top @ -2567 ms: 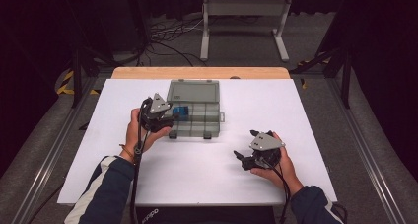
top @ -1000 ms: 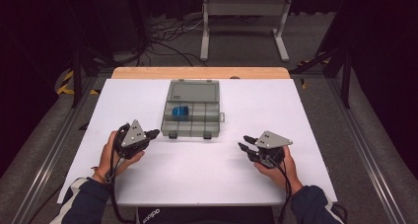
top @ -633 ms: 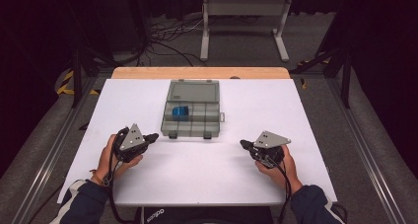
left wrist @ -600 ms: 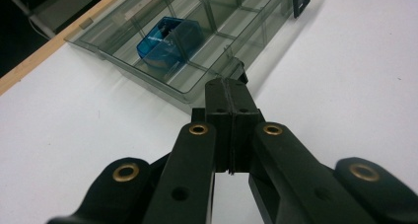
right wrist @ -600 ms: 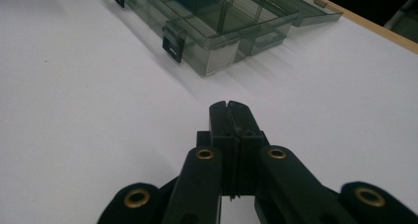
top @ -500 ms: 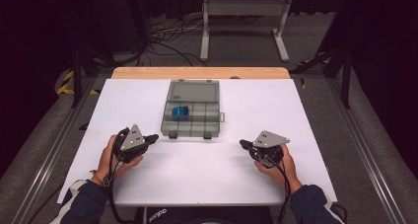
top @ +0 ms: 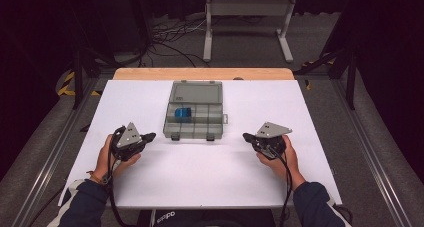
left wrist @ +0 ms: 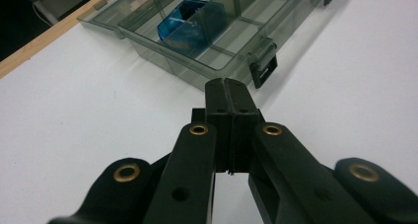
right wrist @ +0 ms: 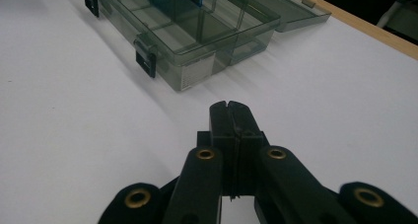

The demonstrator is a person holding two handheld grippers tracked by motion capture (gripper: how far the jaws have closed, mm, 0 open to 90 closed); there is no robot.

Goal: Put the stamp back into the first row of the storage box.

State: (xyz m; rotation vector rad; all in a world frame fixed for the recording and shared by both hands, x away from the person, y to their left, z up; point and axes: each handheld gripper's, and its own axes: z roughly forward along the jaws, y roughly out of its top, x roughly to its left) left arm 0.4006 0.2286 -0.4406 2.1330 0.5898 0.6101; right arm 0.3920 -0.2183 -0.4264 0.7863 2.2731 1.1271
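Organizer box [top: 194, 111] sits open at the middle of our white surface [top: 210, 172], holding a blue block [top: 183, 114]. Our left hand-held gripper [top: 150, 136] and right hand-held gripper [top: 246, 136] rest closed and empty either side. Beyond: grey carpet, cables, a metal stand [top: 247, 17]. Our gripper views reveal the box's black latches [left wrist: 262, 68].

Organizer box [top: 194, 111]: smoky grey see-through plastic, glossy, smooth walls and dividers; latches [left wrist: 262, 66] darker, opaque plastic. Small bin [left wrist: 190, 20] inside it: blue translucent plastic, shiny. Table [top: 210, 162]: white top, matt and smooth, paper-like sheen; far edge [top: 202, 73] bare pale wood. Left hand-held gripper [left wrist: 228, 89] and right hand-held gripper [right wrist: 230, 110]: black matt plastic, slightly grainy, with brass-coloured metal rivets [left wrist: 198, 130]. Top plate [top: 131, 134]: flat grey, dull finish. Sleeves [top: 85, 204]: dark cloth. Floor [top: 30, 152]: grey, rough, carpet-like.
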